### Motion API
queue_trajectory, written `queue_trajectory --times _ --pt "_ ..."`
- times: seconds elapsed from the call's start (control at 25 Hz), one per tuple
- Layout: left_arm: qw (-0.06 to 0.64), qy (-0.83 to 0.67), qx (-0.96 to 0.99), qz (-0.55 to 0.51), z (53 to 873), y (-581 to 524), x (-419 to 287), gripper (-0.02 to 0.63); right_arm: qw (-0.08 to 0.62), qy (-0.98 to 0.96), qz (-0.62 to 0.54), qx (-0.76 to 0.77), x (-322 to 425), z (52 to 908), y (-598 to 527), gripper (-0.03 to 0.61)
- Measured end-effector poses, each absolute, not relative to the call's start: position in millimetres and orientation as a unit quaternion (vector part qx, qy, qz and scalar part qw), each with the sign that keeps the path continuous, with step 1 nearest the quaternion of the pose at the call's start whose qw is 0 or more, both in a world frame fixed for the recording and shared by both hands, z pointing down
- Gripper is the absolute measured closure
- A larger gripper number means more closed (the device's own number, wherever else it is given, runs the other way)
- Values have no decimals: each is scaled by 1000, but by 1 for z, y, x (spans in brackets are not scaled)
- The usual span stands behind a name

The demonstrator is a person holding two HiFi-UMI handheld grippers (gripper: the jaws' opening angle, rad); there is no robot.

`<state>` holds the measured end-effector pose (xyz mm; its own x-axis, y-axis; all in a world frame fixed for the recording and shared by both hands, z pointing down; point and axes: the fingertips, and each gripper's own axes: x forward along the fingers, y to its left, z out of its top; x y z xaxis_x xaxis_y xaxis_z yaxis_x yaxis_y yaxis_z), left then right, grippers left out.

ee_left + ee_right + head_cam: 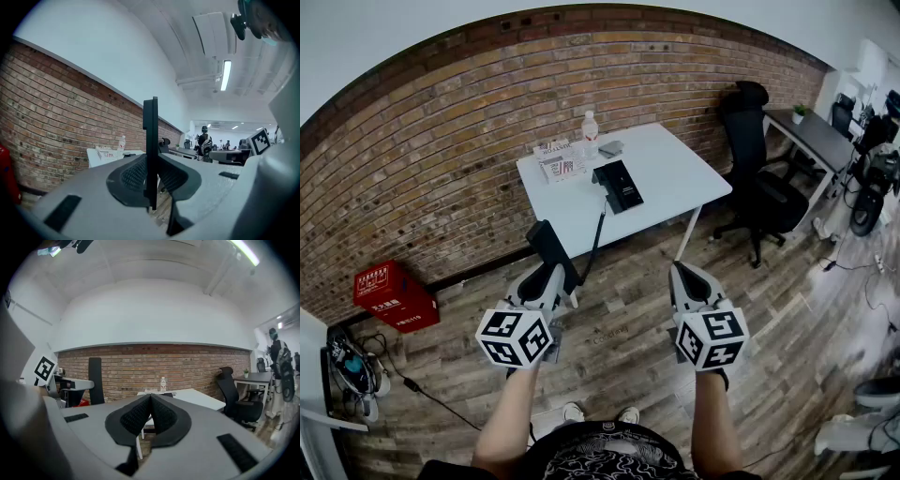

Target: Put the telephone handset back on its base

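We are holding the handset point(549, 246) in our left gripper point(553, 277), and it is hanging in the air over the wooden floor point(628, 347), just off the near edge of the table point(675, 178) and well apart from the base point(619, 185). In the left gripper view the handset point(150, 140) is standing upright and edge-on between the two dark pads point(133, 176), which are pressing on it from both sides, so the left gripper point(151, 180) is clamping it low down while most of its length is sticking up past the jaws. A dark cord point(596, 239) is running from the handset up over the table edge to the base, which is lying flat near the middle of the table. Our right gripper point(684, 274) is hovering beside the left one, also over the floor; in the right gripper view its pads are meeting along a thin seam with nothing between them point(150, 404), and the handset point(95, 379) is showing there as a black bar at the left. Behind the base a bottle point(590, 133) is standing next to a printed box point(558, 161). A brick wall point(441, 159) is running behind the table, a black chair point(755, 169) is standing to its right, and a red box point(394, 295) is sitting on the floor by the wall at the left.
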<state>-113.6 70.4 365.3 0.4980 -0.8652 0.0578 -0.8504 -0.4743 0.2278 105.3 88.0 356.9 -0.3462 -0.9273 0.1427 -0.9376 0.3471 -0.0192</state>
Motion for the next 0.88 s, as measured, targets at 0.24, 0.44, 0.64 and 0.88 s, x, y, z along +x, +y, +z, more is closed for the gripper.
queue_trajectory --times 0.24,0.44,0.64,0.88 --pt "116 -503 856 -28 368 68 -99 541 49 -822 58 565 119 361 84 577" --pt "114 -509 853 -26 369 64 -83 541 47 -827 56 558 134 362 78 577" --pt "111 -516 849 -24 371 61 -64 541 43 -831 54 551 153 361 74 577" --pt "108 -520 847 -20 371 55 -48 541 43 -839 54 540 164 366 65 577"
